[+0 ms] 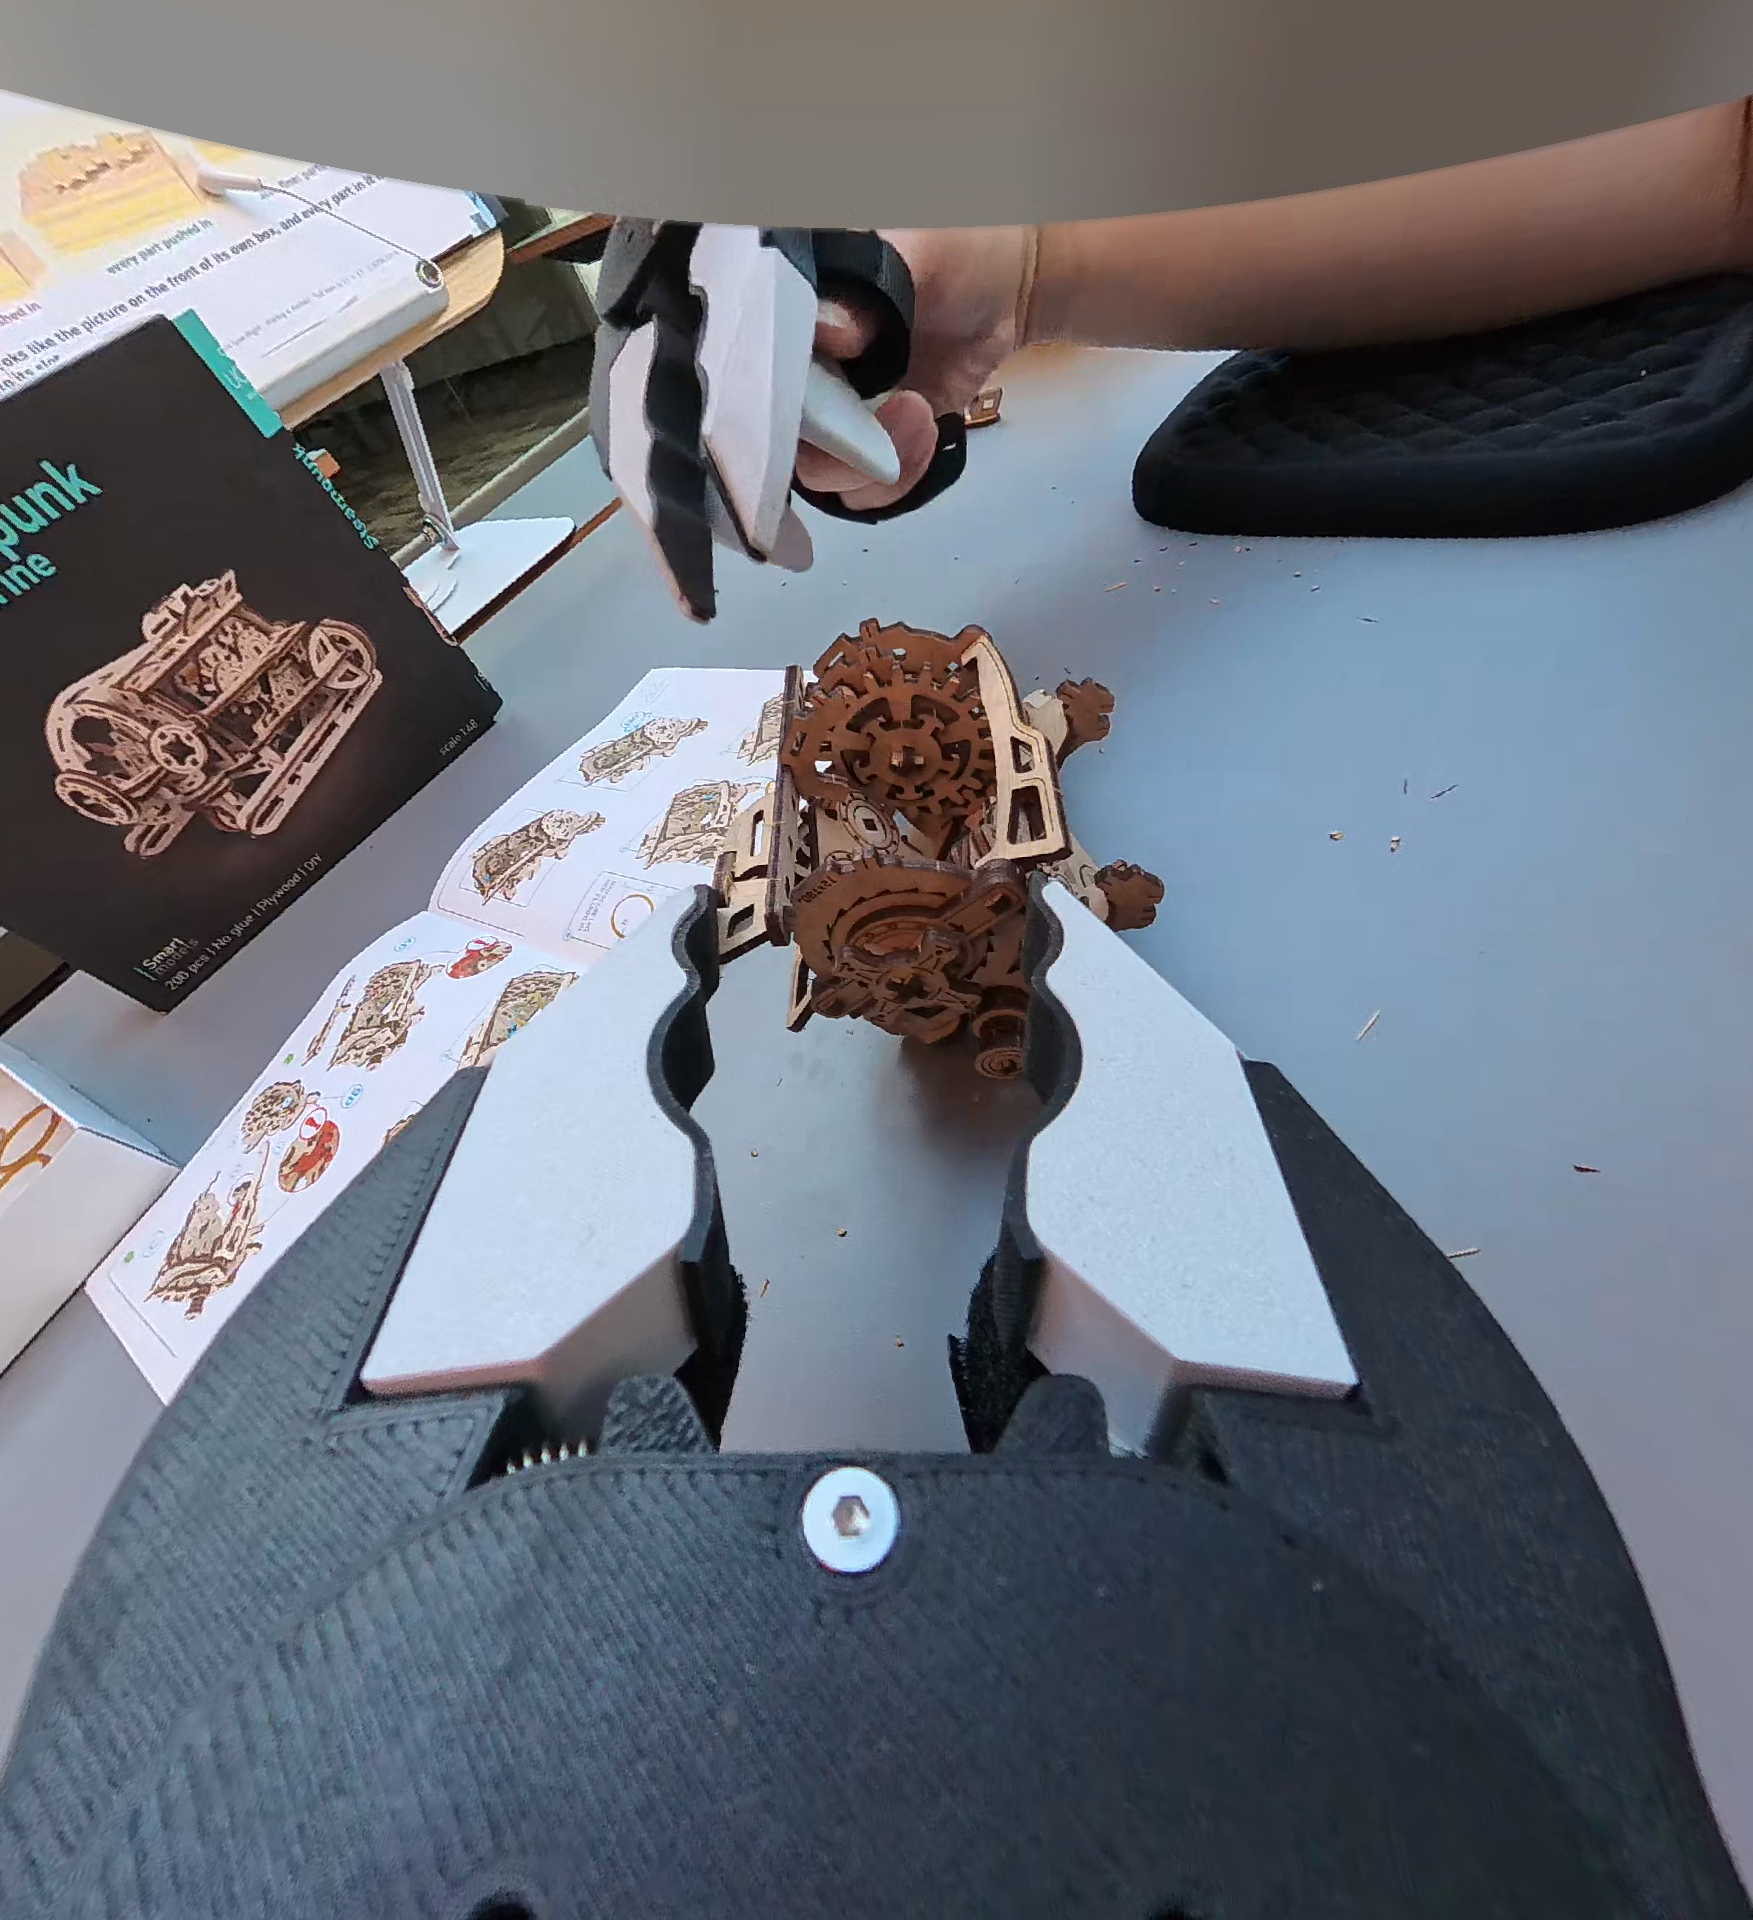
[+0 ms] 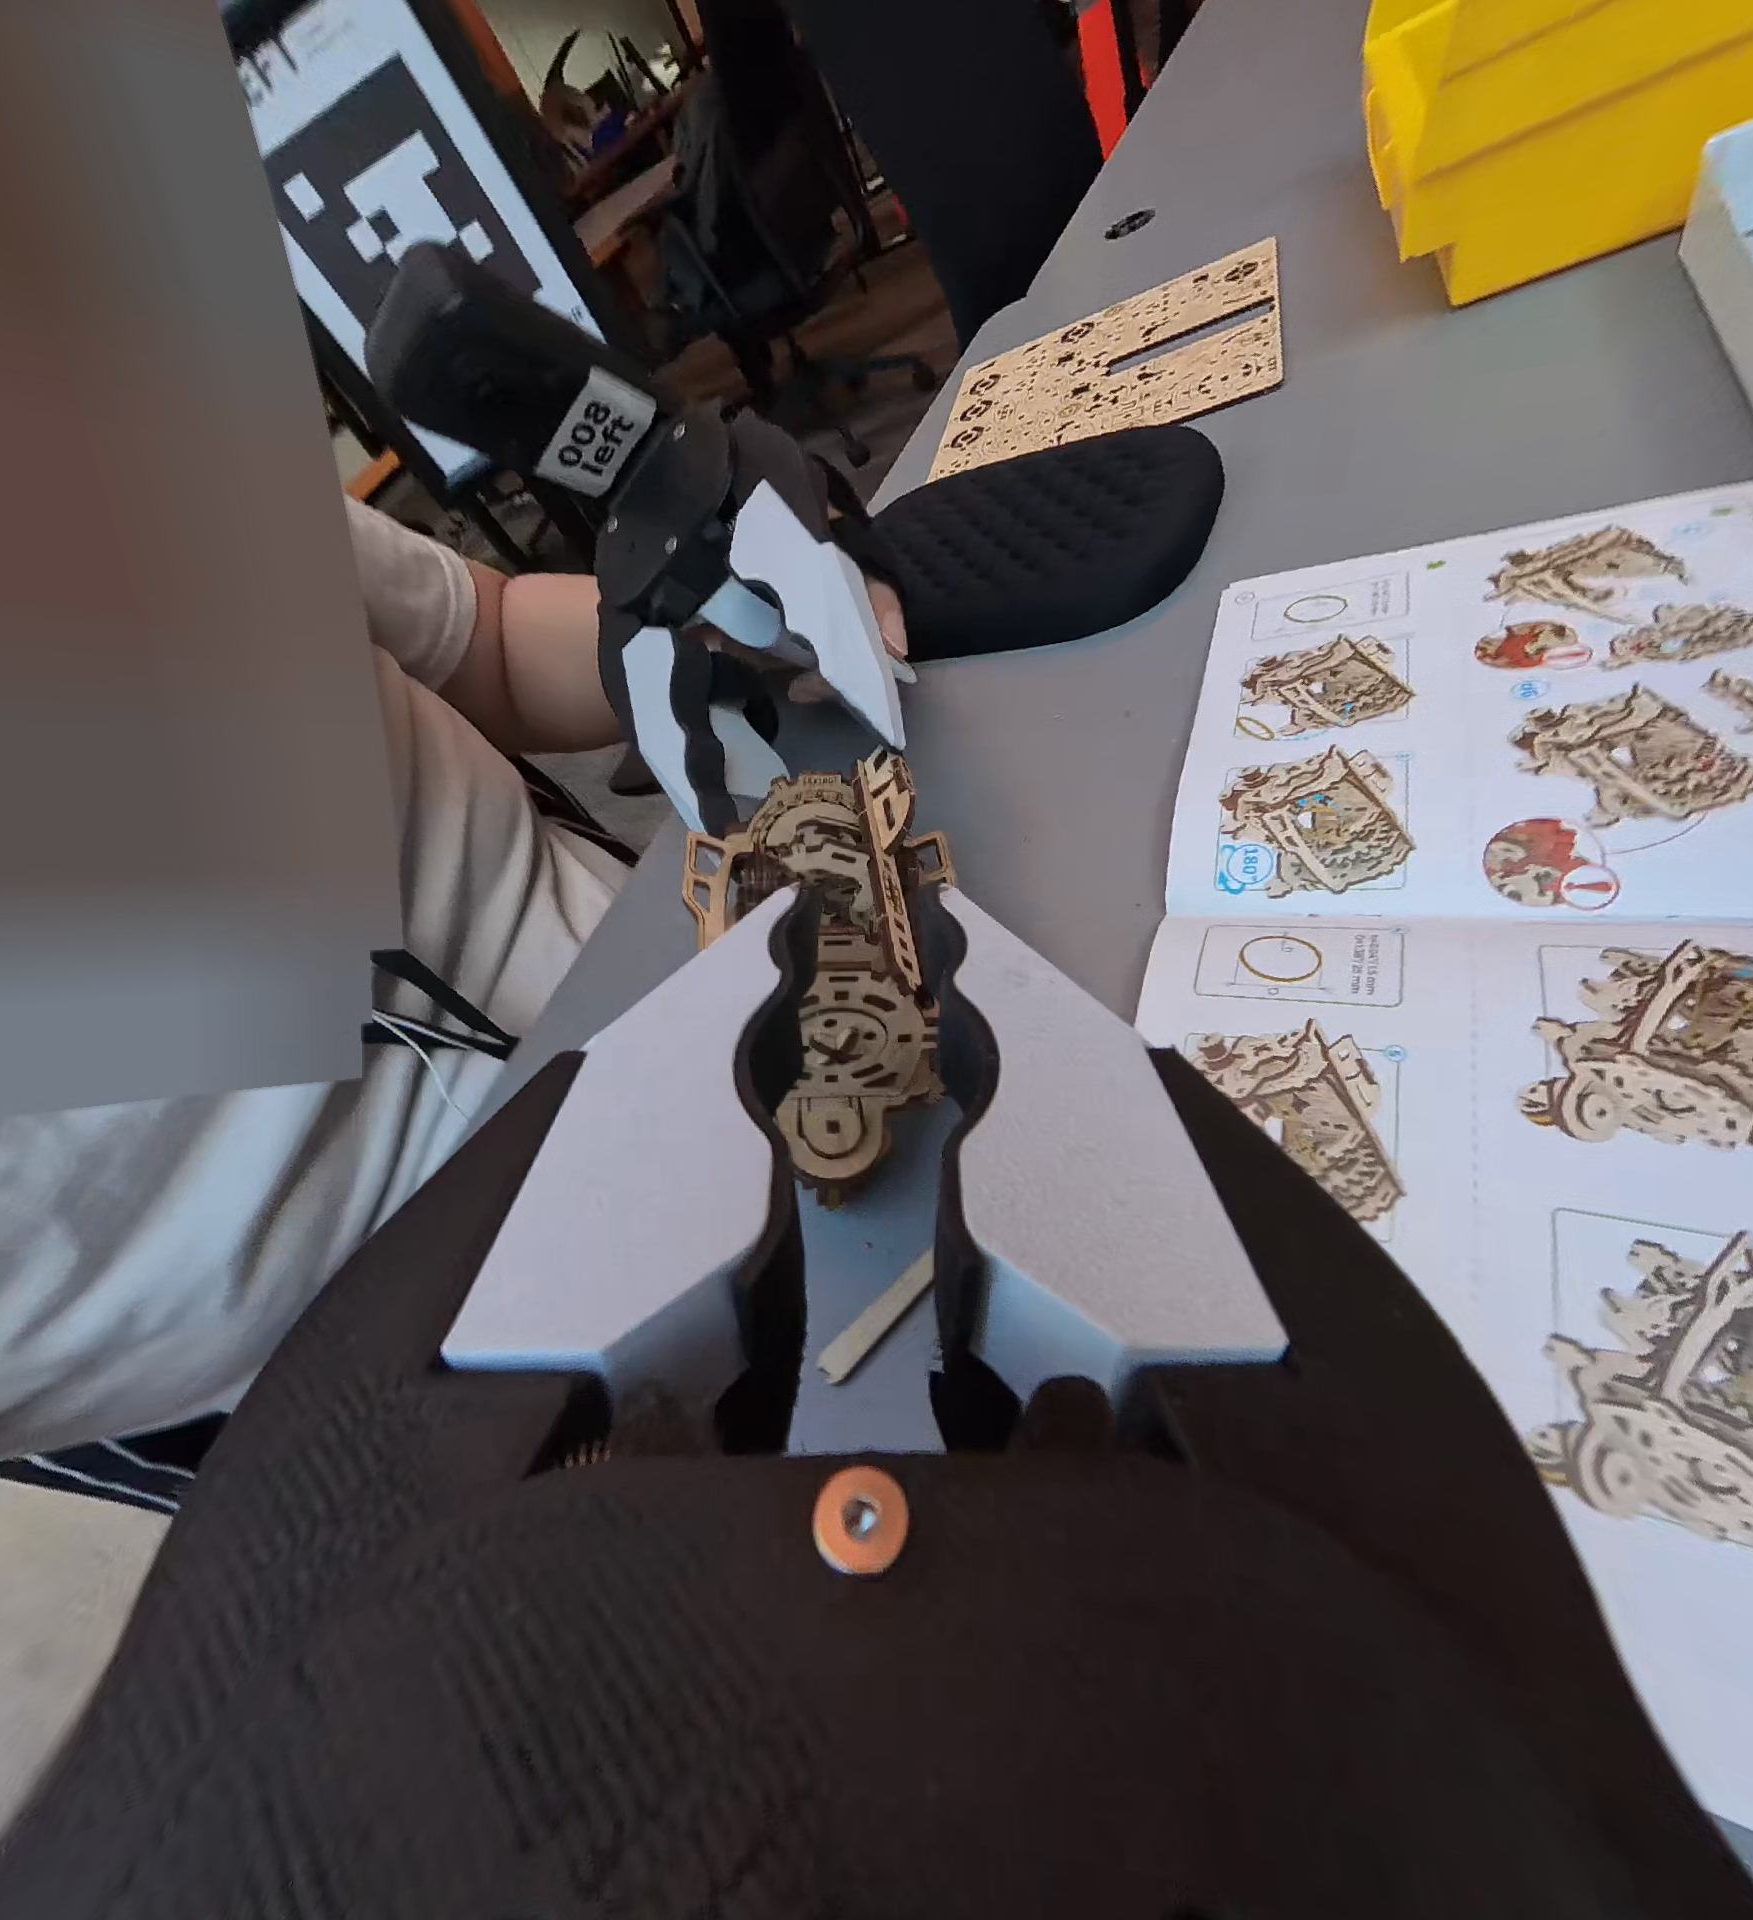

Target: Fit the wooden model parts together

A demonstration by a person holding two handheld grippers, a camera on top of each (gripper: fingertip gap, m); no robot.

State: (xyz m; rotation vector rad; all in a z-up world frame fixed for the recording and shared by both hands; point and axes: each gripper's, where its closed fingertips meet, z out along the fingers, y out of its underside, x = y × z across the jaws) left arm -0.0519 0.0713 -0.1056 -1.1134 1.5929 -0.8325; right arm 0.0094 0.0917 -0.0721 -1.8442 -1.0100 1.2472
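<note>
wooden model (image 1: 939,842) between parted left tongs (image 1: 867,914).

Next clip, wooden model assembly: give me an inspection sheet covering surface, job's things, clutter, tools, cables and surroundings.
Surface: grey table, sprinkled with wood splinters.
Job's things: part-built wooden model lying on the table; instruction booklet open beside it; punched-out wooden sheet at the far edge.
Clutter: black padded cushion; dark model box propped up; yellow bins; small wooden strip.
Tools: left tool open, jaws either side of the model's near end; right tool above the model's far end, jaws close together in both views, contact with the model unclear.
Cables: thin wire on the display stand.
Surroundings: office chairs and a patterned marker board behind.
</note>
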